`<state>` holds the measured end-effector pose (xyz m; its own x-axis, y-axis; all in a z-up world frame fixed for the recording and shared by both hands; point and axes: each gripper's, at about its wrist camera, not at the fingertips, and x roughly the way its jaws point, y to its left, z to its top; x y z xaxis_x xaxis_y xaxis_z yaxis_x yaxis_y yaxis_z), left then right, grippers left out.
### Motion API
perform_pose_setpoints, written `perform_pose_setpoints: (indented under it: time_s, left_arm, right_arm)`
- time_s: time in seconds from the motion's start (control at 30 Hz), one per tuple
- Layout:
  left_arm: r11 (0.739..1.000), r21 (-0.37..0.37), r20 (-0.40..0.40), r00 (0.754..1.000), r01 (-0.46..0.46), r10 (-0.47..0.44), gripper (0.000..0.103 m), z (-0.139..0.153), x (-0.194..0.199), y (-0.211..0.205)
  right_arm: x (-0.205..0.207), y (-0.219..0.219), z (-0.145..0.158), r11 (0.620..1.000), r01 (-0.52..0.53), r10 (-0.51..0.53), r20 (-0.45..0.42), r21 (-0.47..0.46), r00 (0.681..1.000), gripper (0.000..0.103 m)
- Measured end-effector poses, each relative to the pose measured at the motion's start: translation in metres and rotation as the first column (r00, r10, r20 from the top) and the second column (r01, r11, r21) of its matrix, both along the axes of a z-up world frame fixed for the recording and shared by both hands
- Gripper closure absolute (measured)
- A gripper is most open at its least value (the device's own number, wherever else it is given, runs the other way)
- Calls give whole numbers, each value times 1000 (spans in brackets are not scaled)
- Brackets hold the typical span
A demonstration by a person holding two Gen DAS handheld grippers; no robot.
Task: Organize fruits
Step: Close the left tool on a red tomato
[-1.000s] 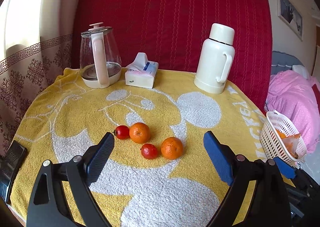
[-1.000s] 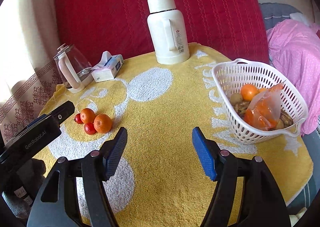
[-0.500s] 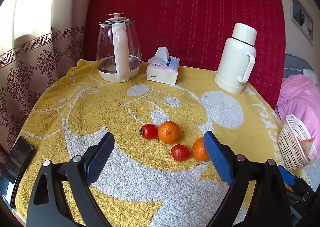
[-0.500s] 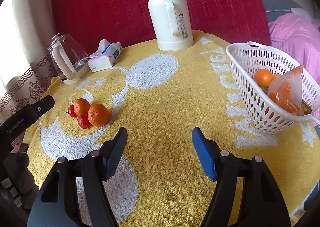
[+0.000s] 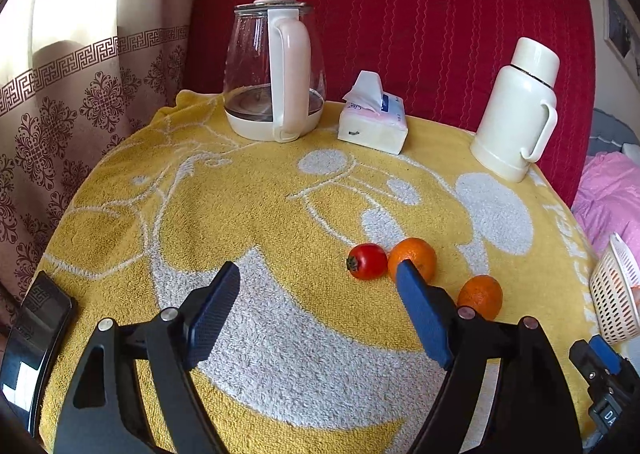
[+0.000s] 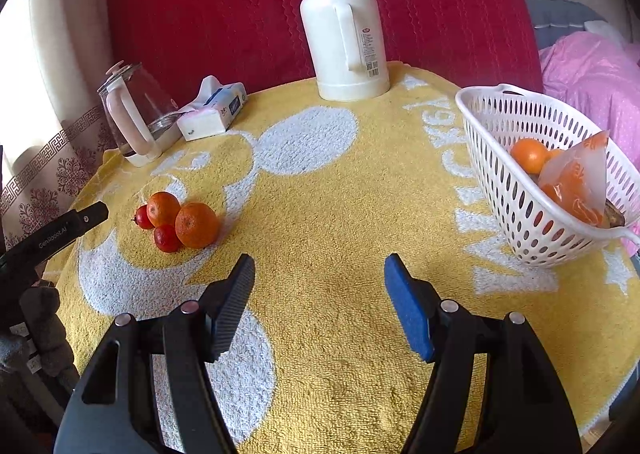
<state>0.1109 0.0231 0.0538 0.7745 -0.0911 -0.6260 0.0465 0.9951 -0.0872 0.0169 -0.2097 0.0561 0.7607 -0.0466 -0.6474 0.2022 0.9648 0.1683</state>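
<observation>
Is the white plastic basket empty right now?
No. The white plastic basket holds an orange and an orange-printed plastic bag.

— What stands behind the table?
— A deep red quilted fabric panel with wavy stitching (image 5: pixel 420 34) fills the whole back. To its left hangs a beige curtain with a brown key-pattern band and floral motifs (image 5: pixel 80 94), and daylight glows through its pale upper part.
— And the table itself?
— It is covered by a yellow terry towel with a white cartoon print (image 6: pixel 340 182); the table under it is hidden.
— Anything to the right?
— A pink dotted bed cover (image 6: pixel 592 70) lies bunched there, with a grey padded headboard (image 6: pixel 560 20) behind it. A framed picture on the pale wall (image 5: pixel 618 28) shows at the upper right edge
</observation>
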Motion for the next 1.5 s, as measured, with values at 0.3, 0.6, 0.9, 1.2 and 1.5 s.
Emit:
perform_pose_setpoints:
  time_s: [0.3, 0.6, 0.9, 1.2, 1.5]
  left_arm:
    - [997, 14, -80, 994, 72, -71, 39, -19, 31, -11]
    - [992, 62, -115, 988, 112, -104, 44, -24, 57, -27]
    - [992, -34, -153, 980, 120, -124, 73, -32, 64, -18]
    - [988, -107, -112, 986, 110, -121, 74, -22, 52, -4]
    - [987, -137, -36, 995, 84, -90, 74, -1, 35, 7]
  right_arm:
    - [0, -1, -1, 1000, -2, 2, -1, 14, 1000, 34]
    - [1, -1, -1, 1000, -1, 2, -6, 13, 1000, 34]
    - [3, 1, -3, 1000, 1, -1, -10, 2, 1000, 34]
    - [6, 7, -4, 999, -4, 3, -31, -43, 1000, 34]
    - [34, 24, 7, 998, -63, 64, -83, 7, 995, 34]
